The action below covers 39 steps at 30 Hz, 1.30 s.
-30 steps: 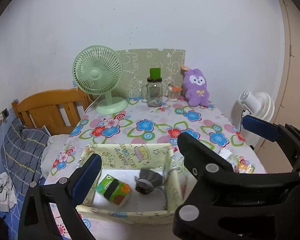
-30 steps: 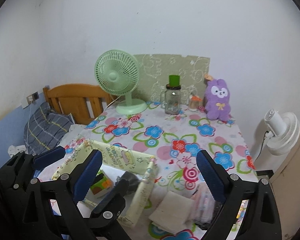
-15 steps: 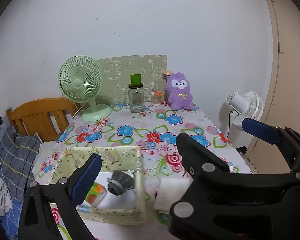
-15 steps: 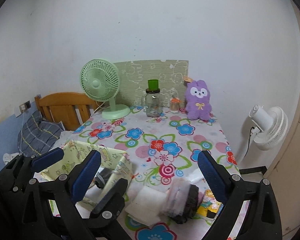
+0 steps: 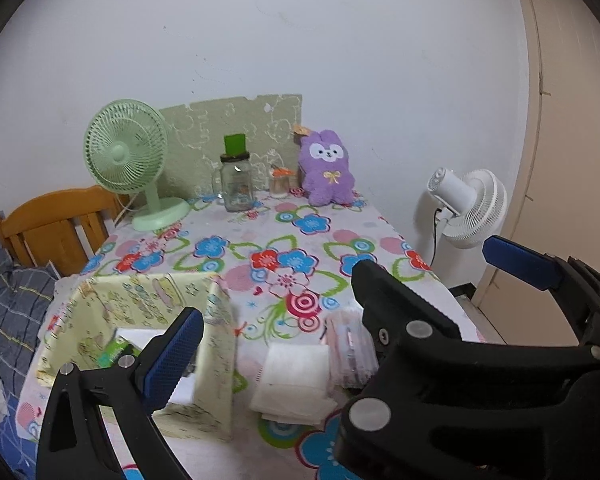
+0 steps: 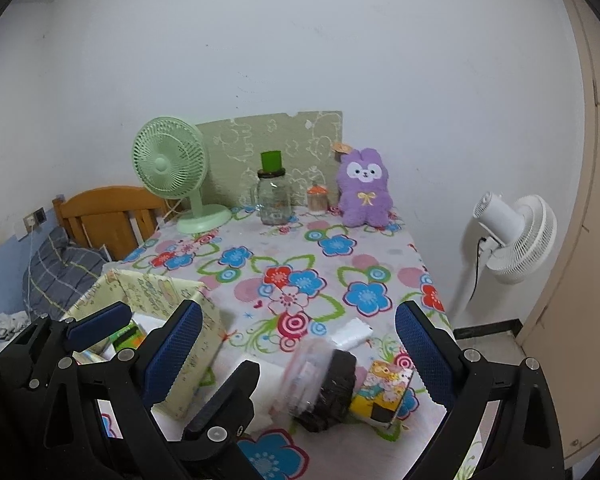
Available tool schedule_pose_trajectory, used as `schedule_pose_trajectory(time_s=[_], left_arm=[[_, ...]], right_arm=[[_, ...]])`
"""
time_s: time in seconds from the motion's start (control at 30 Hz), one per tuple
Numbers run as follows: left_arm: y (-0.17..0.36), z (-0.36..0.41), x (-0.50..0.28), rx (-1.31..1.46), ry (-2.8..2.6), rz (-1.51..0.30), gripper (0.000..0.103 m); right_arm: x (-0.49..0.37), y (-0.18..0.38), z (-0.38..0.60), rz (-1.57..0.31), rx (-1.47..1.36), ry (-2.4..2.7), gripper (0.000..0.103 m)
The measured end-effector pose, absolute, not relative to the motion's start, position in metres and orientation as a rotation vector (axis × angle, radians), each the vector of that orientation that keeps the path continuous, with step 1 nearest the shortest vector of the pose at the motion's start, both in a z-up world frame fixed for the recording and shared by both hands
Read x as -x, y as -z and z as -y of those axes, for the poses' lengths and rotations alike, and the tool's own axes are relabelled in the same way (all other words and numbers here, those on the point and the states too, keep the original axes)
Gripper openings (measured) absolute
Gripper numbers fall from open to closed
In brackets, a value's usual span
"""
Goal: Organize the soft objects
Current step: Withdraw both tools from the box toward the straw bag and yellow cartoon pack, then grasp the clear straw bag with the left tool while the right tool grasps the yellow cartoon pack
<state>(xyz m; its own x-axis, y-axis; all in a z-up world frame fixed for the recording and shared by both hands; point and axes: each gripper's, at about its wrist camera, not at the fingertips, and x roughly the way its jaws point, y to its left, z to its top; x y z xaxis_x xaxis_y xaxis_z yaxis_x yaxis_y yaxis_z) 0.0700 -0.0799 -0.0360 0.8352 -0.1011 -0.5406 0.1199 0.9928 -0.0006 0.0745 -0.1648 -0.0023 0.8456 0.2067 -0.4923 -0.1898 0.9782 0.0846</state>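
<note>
A pale yellow fabric box (image 5: 148,300) (image 6: 168,292) stands on the near left of the flowered table (image 5: 284,248); a green packet (image 5: 114,354) lies inside. Right of it lie a folded white cloth (image 5: 294,378), a clear pink packet (image 5: 350,354) (image 6: 304,372), a dark bundle (image 6: 334,390) and a yellow cartoon pouch (image 6: 384,390). A purple plush (image 5: 328,168) (image 6: 364,188) sits at the far edge. My left gripper (image 5: 340,312) is open and empty above the cloth and box. My right gripper (image 6: 296,348) is open and empty above the packet and bundle.
A green desk fan (image 5: 128,160), a glass jar with a green top (image 5: 236,184) and a small jar (image 5: 278,184) stand at the back by a green board. A white floor fan (image 5: 468,208) stands right of the table. A wooden bed headboard (image 5: 56,220) is at left.
Both grippers have swung to the right, from over the fabric box towards the cloth, packet and bundle. Both stay open and empty.
</note>
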Motion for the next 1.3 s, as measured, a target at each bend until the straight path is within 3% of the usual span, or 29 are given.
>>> schedule_pose_trajectory(time_s=[0.63, 1.0, 1.3], left_arm=[[0.094, 0.107, -0.095, -0.044, 0.147, -0.669, 0.100], [0.115, 0.119, -0.117, -0.065, 0.140, -0.709, 0.092], [0.125, 0.130, -0.133, -0.075, 0.150, -0.738, 0.076]], right_arm=[[-0.090, 0.063, 0.195, -0.579, -0.066, -0.137, 0.099], [-0.105, 0.089, 0.209, -0.642, -0.104, -0.108, 0.099], [-0.122, 0.104, 0.224, -0.699, -0.165, -0.082, 0.099]])
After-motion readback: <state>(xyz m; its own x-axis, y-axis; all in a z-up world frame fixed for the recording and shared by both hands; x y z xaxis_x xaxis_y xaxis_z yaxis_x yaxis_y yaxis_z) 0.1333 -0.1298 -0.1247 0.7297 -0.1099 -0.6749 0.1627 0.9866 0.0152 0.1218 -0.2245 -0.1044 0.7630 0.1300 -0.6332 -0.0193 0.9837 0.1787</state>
